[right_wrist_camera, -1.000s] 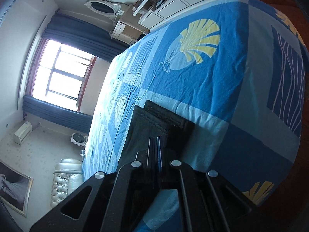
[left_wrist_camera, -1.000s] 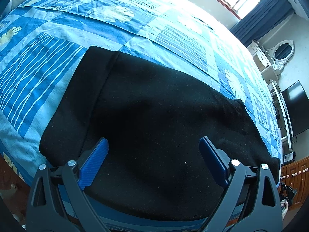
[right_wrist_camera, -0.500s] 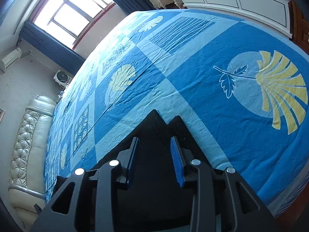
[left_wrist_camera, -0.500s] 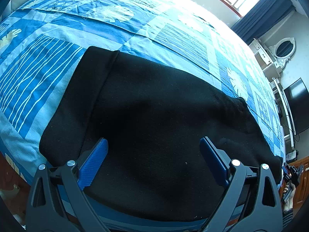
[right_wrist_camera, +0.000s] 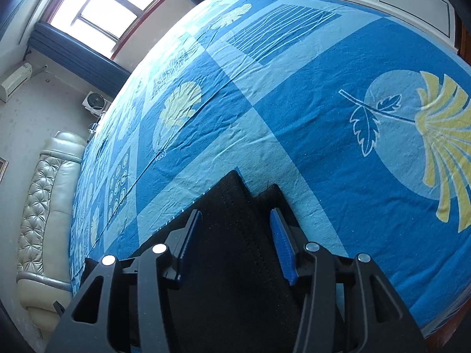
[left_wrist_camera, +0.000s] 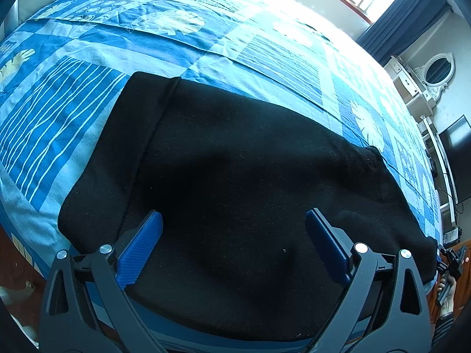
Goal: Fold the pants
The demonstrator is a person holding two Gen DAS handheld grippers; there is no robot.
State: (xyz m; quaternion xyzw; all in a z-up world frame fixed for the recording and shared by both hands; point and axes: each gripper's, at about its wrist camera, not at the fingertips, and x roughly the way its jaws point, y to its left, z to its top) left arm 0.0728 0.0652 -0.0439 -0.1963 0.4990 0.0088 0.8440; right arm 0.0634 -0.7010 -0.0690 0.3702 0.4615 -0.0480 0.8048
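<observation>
Left wrist view: left gripper (left_wrist_camera: 234,226) spread wide above black pants (left_wrist_camera: 235,161), holding nothing.
Right gripper (right_wrist_camera: 235,220): parted over the pants' far corner.
Pants: flat on blue bed (right_wrist_camera: 323,103).

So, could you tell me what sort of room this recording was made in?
Most likely a home bedroom: the black pants lie on a wide bed with a blue patterned bedspread and a tufted headboard, and a white dresser with an oval mirror stands by the curtained window.
</observation>
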